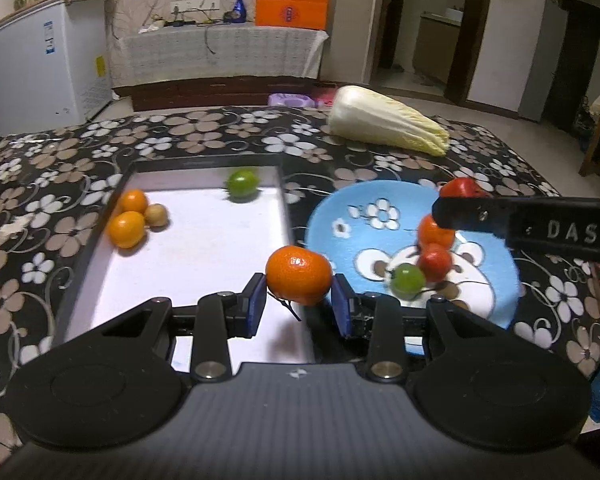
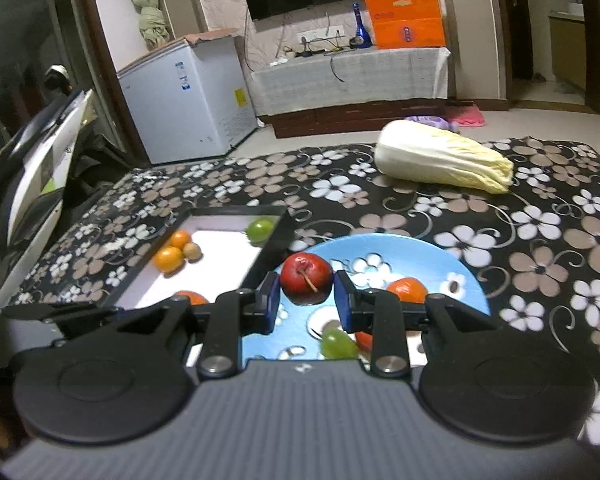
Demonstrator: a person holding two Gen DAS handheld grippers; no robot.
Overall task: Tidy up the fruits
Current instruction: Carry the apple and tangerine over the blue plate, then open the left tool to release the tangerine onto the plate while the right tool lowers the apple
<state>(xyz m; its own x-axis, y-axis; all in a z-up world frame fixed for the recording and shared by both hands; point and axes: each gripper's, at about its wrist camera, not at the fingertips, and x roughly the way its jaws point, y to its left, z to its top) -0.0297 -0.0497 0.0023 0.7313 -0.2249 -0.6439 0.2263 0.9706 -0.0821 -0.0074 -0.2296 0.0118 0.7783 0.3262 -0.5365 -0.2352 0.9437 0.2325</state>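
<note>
The left hand-held gripper [image 1: 299, 300] clamped an orange [image 1: 299, 275] at lower centre, above the tray [image 1: 204, 248]. The right hand-held gripper [image 2: 306, 298], lettered "DAS", clamped a red apple [image 2: 306, 278], stem toward the camera, over the blue plate [image 2: 452, 276].

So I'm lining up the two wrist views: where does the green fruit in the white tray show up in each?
Left wrist: green fruit at the tray's far edge, upper centre.
Right wrist: green fruit in the tray's far right corner, left of centre.
Shared landmark: the napa cabbage on the floral tablecloth.
</note>
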